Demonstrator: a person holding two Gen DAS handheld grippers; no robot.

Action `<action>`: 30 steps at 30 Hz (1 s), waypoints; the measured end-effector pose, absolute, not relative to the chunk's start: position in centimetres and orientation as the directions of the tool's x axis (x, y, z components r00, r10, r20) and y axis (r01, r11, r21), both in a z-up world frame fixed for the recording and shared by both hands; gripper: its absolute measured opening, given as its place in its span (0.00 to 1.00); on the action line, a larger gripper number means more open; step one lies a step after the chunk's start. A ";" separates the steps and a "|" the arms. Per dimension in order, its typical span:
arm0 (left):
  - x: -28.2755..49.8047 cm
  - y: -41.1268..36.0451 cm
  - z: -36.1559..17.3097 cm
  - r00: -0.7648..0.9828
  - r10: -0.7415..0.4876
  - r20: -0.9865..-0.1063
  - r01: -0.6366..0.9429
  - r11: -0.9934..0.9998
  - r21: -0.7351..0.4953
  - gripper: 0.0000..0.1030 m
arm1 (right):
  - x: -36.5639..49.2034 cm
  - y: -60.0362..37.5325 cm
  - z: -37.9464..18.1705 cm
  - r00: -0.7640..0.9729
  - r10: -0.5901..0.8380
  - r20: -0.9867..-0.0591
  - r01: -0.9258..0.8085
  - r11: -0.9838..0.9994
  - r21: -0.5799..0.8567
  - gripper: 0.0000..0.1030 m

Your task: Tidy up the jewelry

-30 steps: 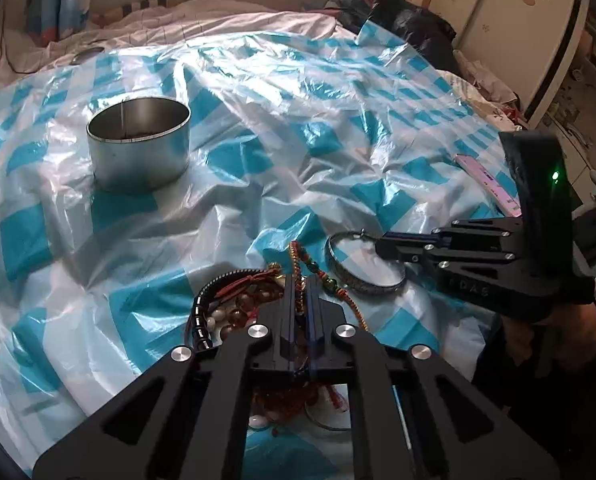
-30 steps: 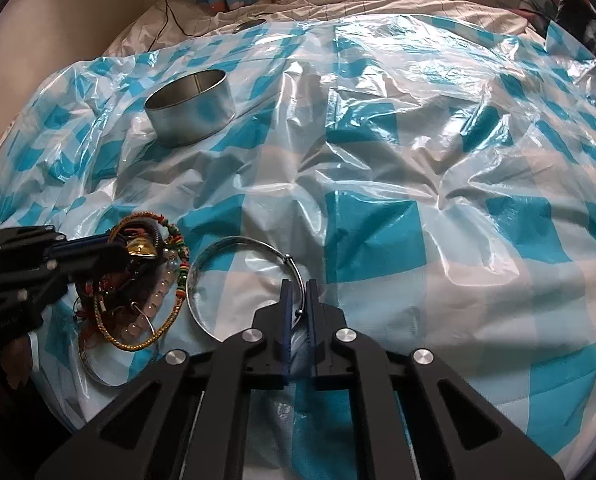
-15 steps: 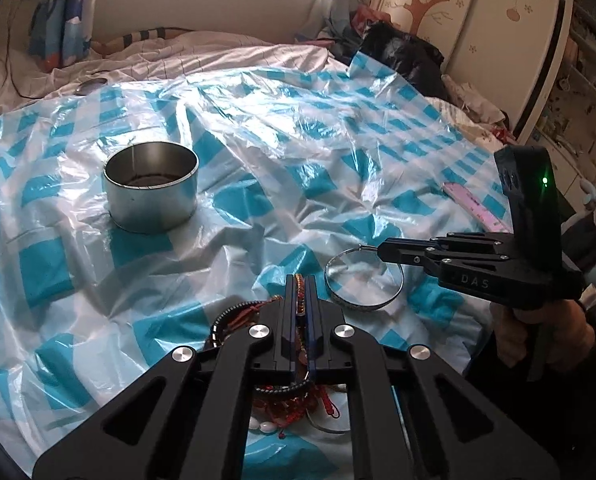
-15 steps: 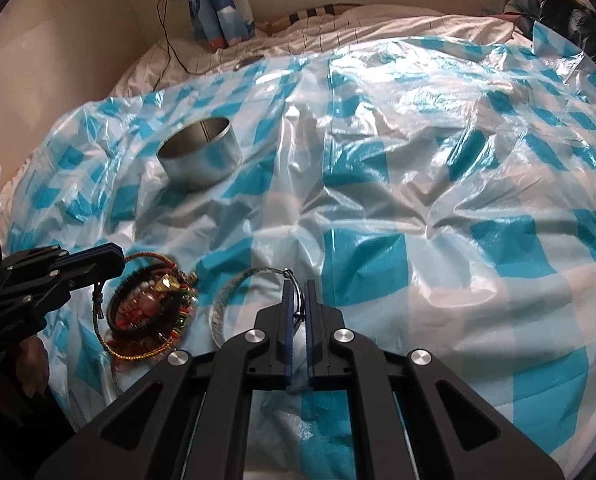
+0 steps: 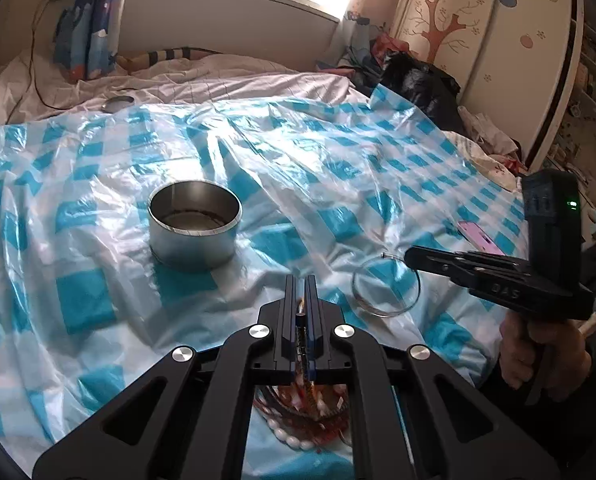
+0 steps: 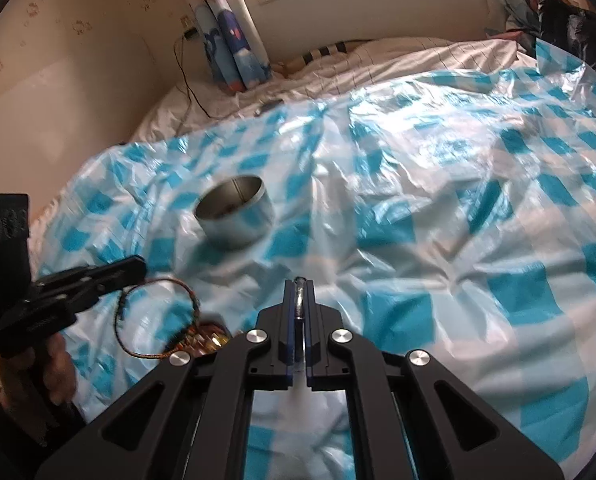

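My left gripper (image 5: 301, 284) is shut on a thin braided bracelet (image 6: 153, 316), which hangs as a loop from its tip in the right wrist view (image 6: 135, 266). The other beaded jewelry (image 5: 306, 412) lies in a pile under that gripper. My right gripper (image 6: 298, 284) is shut on a silver wire bangle (image 5: 386, 290), held up off the sheet; its tip also shows in the left wrist view (image 5: 412, 258). A round metal tin (image 5: 193, 226) stands open on the blue-and-white checked plastic sheet (image 5: 97, 304), ahead and left of both grippers.
A pink phone (image 5: 478, 236) lies on the sheet's right edge. A small round lid (image 5: 117, 102) and a cable lie on the white bedding behind. A wardrobe (image 5: 498, 40) and piled clothes stand at the far right.
Both grippers have risen and tilted up. The left has lifted the braided bracelet out of the pile; the right has lifted the silver bangle off the sheet.
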State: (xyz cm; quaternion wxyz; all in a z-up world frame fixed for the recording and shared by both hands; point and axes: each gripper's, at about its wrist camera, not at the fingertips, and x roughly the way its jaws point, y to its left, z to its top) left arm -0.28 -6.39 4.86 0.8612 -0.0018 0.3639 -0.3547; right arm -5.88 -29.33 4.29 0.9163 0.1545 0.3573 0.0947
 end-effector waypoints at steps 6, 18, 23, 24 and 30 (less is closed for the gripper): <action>2.7 -5.8 6.7 0.518 -0.617 -0.593 0.584 0.761 -0.281 0.03 | -3.7 -28.1 6.4 0.730 0.292 -0.617 -0.098 0.939 0.329 0.00; 4.5 -4.5 2.1 0.454 -0.516 -0.726 0.517 0.816 -0.257 0.04 | -2.7 -26.6 -2.3 0.530 0.100 -0.842 -0.034 0.995 0.097 0.50; 4.6 -4.0 1.6 0.480 -0.464 -0.745 0.488 0.846 -0.212 0.13 | -3.6 -26.1 -2.6 0.543 0.011 -0.840 -0.065 0.997 -0.029 0.06; 4.7 -3.9 1.5 0.489 -0.446 -0.749 0.478 0.856 -0.197 0.23 | -3.7 -26.5 -2.5 0.545 0.032 -0.838 -0.058 0.998 0.001 0.06; 5.1 -3.3 0.7 0.520 -0.371 -0.770 0.428 0.893 -0.142 0.60 | -4.5 -26.9 -0.7 0.614 0.063 -0.787 -0.048 0.998 0.042 0.05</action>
